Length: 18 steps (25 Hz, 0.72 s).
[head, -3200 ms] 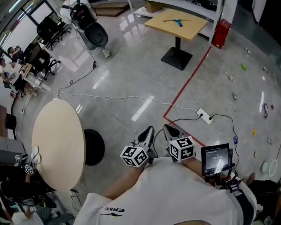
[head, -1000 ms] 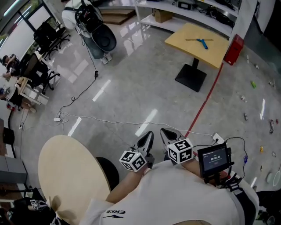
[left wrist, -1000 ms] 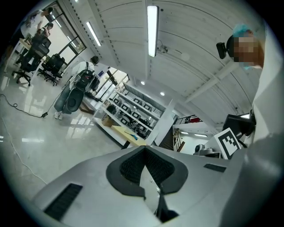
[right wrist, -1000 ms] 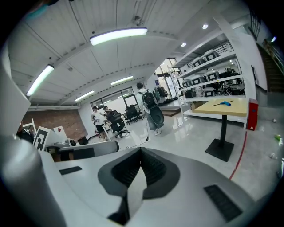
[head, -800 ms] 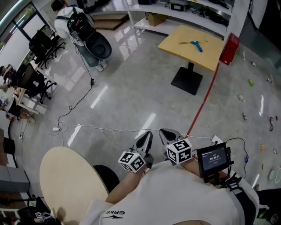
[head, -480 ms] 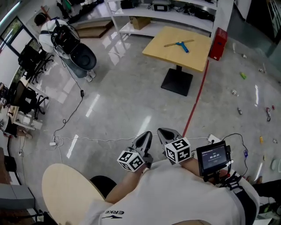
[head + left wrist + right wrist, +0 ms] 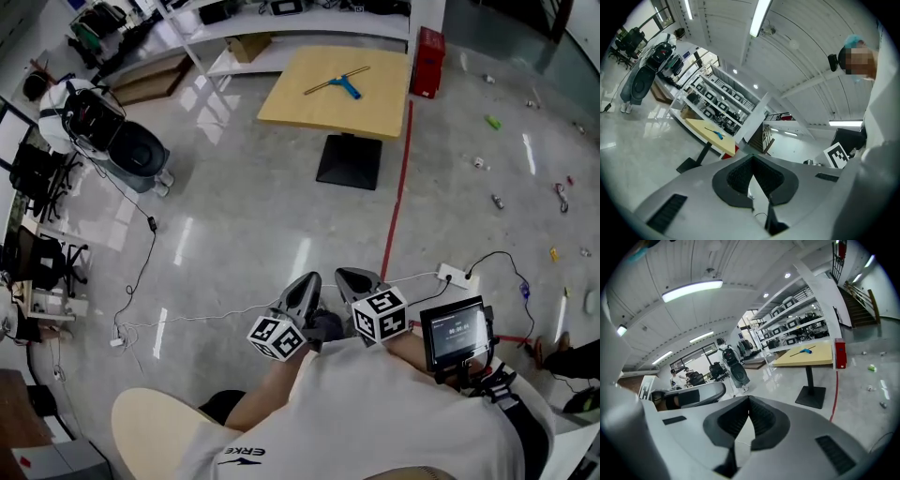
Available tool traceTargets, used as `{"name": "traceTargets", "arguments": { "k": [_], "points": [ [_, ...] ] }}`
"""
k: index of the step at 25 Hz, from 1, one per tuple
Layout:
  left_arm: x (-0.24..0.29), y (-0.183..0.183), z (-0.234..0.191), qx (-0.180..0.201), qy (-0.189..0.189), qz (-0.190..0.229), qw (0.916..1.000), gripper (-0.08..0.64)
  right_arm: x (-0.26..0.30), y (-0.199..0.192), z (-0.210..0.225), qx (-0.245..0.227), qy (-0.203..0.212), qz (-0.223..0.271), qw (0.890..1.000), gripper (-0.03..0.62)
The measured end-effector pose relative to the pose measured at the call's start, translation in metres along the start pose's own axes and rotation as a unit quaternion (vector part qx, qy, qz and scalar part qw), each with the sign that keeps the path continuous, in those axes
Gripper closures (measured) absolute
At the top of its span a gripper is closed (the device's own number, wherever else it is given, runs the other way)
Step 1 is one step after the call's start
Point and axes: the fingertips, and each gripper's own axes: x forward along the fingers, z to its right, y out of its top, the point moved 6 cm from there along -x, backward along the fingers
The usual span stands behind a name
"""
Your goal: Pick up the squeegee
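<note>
Approach step: left gripper (image 7: 307,281) and right gripper (image 7: 352,276) closed, empty; squeegee (image 7: 337,82) on far table (image 7: 300,105), so next close in and open.

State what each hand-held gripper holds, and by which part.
Nothing: left hand-held gripper and right hand-held gripper are shut, empty; the squeegee lies on the table.

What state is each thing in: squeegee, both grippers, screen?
squeegee: lying flat on the square table, untouched
left gripper: shut, empty
right gripper: shut, empty
small screen: lit
</note>
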Motion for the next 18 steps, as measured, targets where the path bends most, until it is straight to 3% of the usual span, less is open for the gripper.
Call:
{"name": "traceTargets", "arguments": {
  "k": [10, 18],
  "points": [
    [0.066, 0.031, -0.056, -0.009, -0.054, -0.035, 0.9979, 0.557, 0.054, 0.032, 0.04, 0.022, -0.06, 0.011, 0.998, 0.589],
    [0.13, 0.088, -0.109, 0.0, -0.101, -0.063, 0.9929, 0.556, 0.114, 0.097, 0.067, 0.034, -0.112, 0.038, 0.992, 0.589]
  ]
}}
